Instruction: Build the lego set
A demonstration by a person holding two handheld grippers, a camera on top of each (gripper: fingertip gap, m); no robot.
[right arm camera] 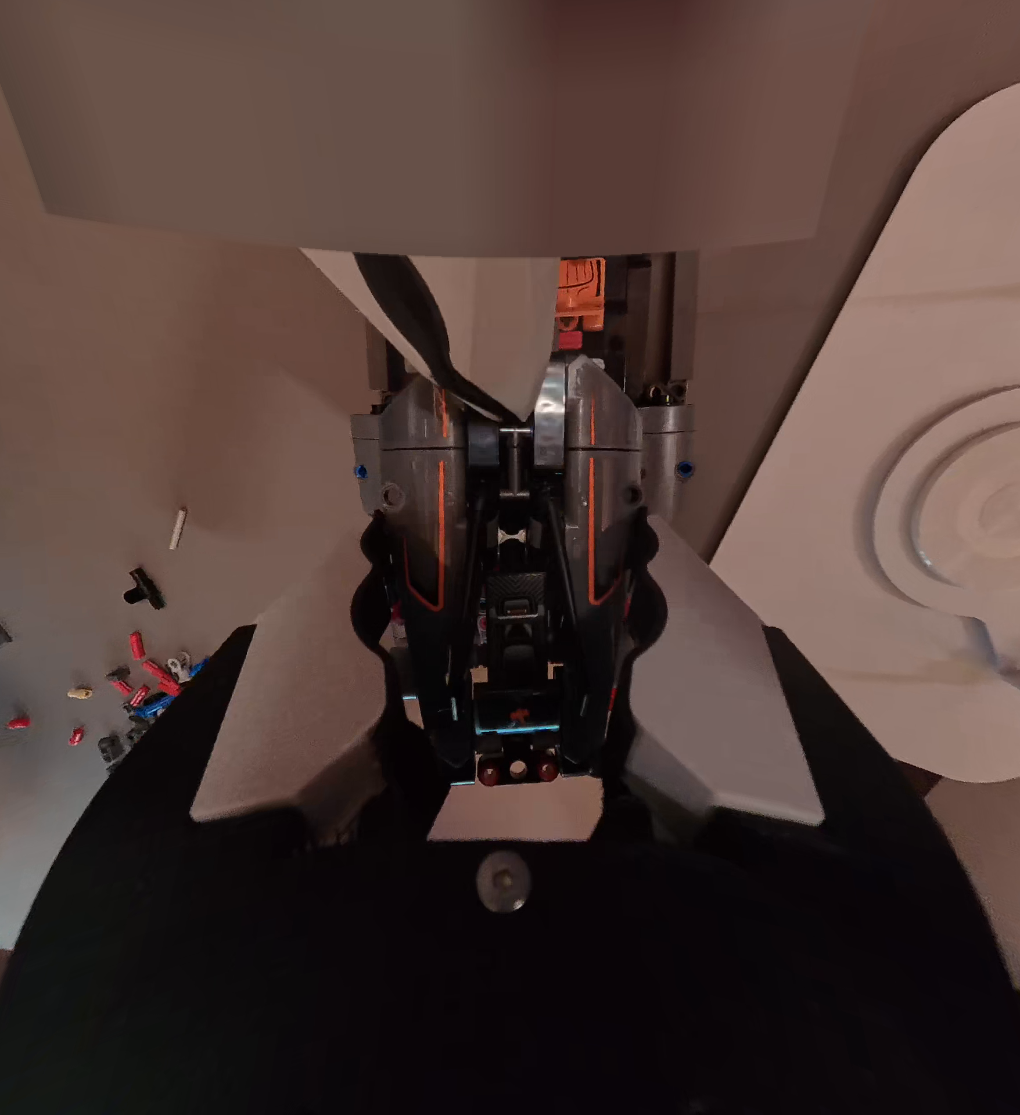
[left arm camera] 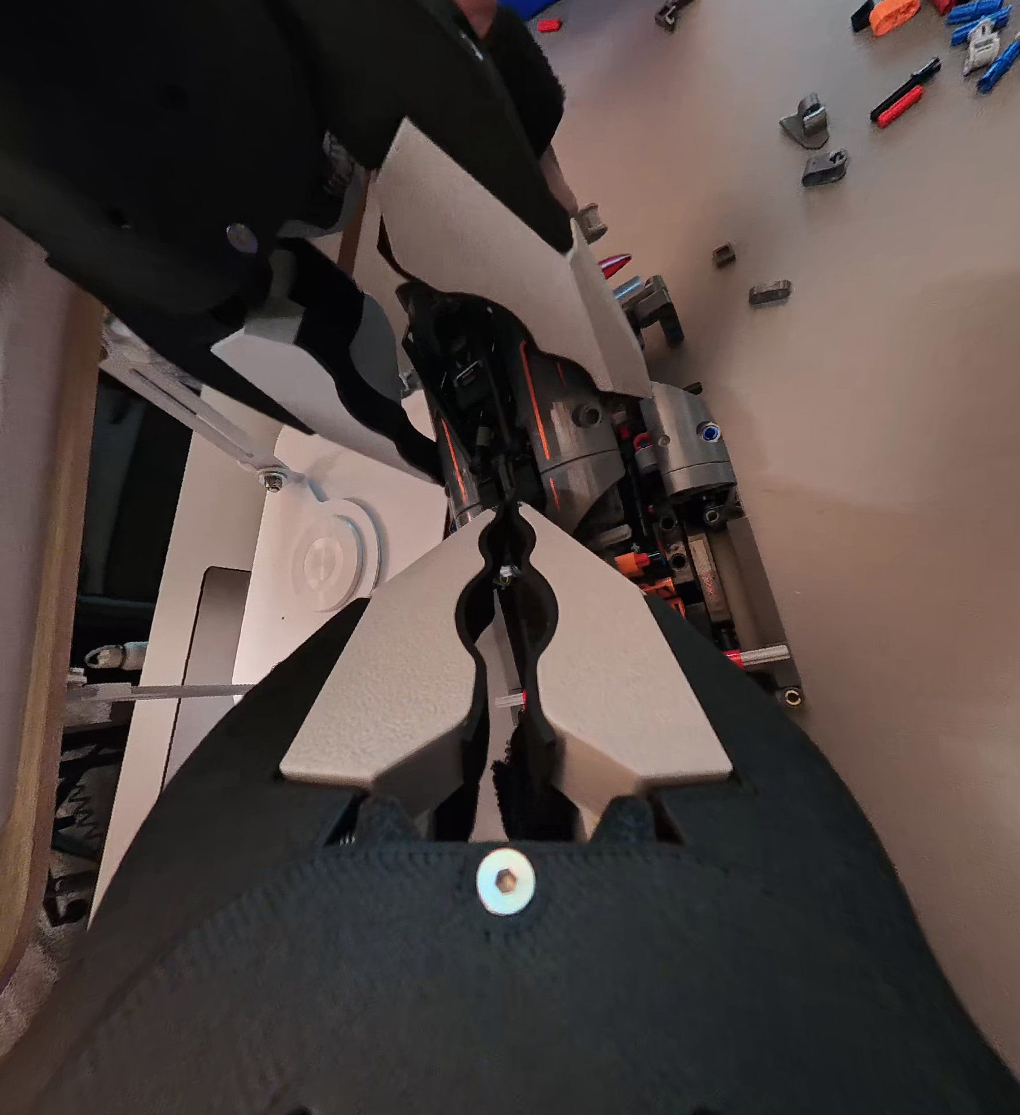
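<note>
The left gripper (left arm camera: 509,525) has its jaws drawn almost together on a thin black rod at the middle of the dark grey lego vehicle model with orange stripes (left arm camera: 562,434), while the right gripper (right arm camera: 507,609) has its jaws spread wide and straddling the model's (right arm camera: 513,543) body, the pads at its flanks, though contact cannot be told. The model lies on the pale beige bench (left arm camera: 918,543), with loose red, blue, grey and black lego pieces (left arm camera: 972,42) scattered well apart from it.
</note>
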